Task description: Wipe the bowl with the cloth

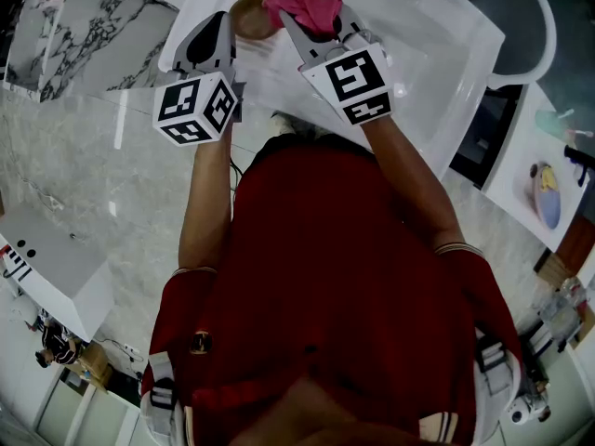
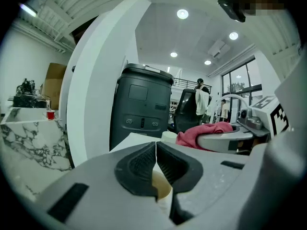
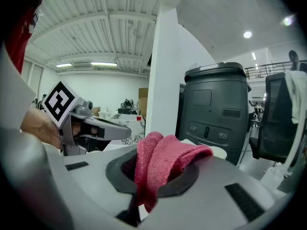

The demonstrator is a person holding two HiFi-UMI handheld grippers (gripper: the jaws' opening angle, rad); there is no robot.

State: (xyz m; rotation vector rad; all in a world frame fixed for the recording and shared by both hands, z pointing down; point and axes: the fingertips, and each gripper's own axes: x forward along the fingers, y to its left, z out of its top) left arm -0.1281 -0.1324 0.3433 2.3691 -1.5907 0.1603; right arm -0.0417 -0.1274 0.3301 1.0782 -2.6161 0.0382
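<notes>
Crumpled pink cloth (image 1: 305, 7), brown bowl (image 1: 249, 19)

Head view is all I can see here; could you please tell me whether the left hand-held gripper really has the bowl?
Observer: Yes, the left hand-held gripper is shut on the rim of the bowl.
Operator: Thank you. And the cloth?
Observer: The right hand-held gripper is clamped on the cloth, which bunches up between its jaws.
Operator: What lies ahead of them?
Observer: A dark bin stands straight ahead.
</notes>
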